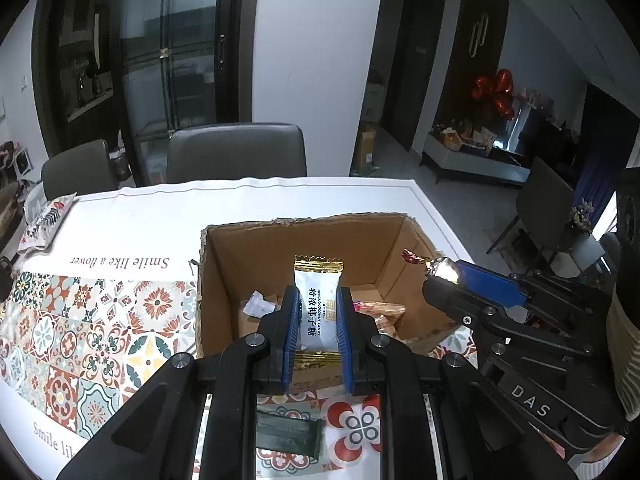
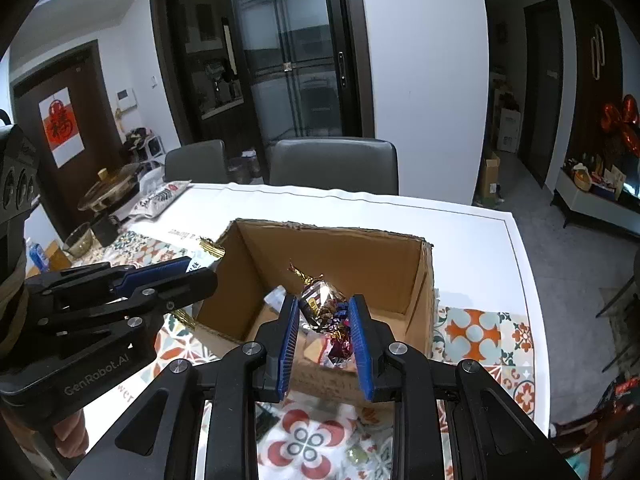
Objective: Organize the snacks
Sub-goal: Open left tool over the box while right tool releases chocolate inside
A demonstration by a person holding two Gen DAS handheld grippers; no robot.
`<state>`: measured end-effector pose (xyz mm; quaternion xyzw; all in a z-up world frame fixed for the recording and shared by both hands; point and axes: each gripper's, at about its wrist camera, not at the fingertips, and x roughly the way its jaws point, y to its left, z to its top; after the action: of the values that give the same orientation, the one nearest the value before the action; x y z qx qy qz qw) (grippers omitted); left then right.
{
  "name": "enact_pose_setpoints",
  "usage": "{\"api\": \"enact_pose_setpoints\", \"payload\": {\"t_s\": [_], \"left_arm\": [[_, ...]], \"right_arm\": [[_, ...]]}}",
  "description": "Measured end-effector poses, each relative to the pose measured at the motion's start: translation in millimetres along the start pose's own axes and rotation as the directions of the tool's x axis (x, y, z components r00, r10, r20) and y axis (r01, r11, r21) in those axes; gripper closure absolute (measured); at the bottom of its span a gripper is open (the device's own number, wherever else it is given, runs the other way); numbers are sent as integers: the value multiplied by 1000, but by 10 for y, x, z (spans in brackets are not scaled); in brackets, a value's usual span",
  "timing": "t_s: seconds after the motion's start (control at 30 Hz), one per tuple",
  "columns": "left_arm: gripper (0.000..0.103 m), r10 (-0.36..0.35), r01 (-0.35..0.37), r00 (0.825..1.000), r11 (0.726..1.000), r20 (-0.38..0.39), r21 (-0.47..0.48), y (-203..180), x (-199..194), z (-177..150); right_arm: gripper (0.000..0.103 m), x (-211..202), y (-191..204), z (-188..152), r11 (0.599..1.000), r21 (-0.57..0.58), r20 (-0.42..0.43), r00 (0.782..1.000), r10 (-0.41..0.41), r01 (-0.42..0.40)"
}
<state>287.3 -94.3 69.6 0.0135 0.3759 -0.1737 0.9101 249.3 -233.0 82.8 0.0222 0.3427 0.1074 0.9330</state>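
An open cardboard box (image 1: pixel 304 240) (image 2: pixel 344 252) stands on the table with several wrapped snacks at its bottom. My left gripper (image 1: pixel 318 300) is shut on a white coconut candy packet with gold ends (image 1: pixel 318 304), held over the box's near edge. My right gripper (image 2: pixel 324 312) is shut on a shiny foil-wrapped candy (image 2: pixel 320 300), held over the box's near side. In the left wrist view the right gripper (image 1: pixel 436 276) reaches in from the right with the foil candy (image 1: pixel 440 268). In the right wrist view the left gripper (image 2: pixel 200 276) comes in from the left.
A patterned tablecloth (image 1: pixel 80 320) covers the white table (image 2: pixel 480 216). A dark green bar (image 1: pixel 288 436) lies under the left gripper. A snack bag (image 1: pixel 44 220) lies at the far left. Two grey chairs (image 1: pixel 236 152) stand behind the table. A pot and glass bowl (image 2: pixel 80 240) sit far left.
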Motion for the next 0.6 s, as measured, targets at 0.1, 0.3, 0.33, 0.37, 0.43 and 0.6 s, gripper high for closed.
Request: {"api": "enact_pose_setpoints", "payload": {"t_s": [0.1,0.3,0.33,0.37,0.43,0.6], "left_arm": [[84,4,-4,1000,1000,-23,-9,34,94,40],[65,52,-53,998,999,-29,-11,77,163,52],[64,55,-55,998,998,-30,-13,87,152,33],[64,57,-58,998,998,-29,-14,88,127,-2],[64,59,-60,998,998,-23,-12,80,74,-63],[60,60,-60,998,998,-1,-2,-7,-99,-258]], "right_arm": [[76,80,-18,39,1000,-2,-13,1000,-7,7],[56,228,-40,95,1000,-2,-40,999,-20,20],[54,235,-51,84,1000,4,-41,999,-27,27],[54,227,-58,62,999,9,-38,999,-31,31],[54,191,-47,21,999,5,-35,999,-36,36],[54,9,14,-138,997,-28,-1,998,-66,66]]}}
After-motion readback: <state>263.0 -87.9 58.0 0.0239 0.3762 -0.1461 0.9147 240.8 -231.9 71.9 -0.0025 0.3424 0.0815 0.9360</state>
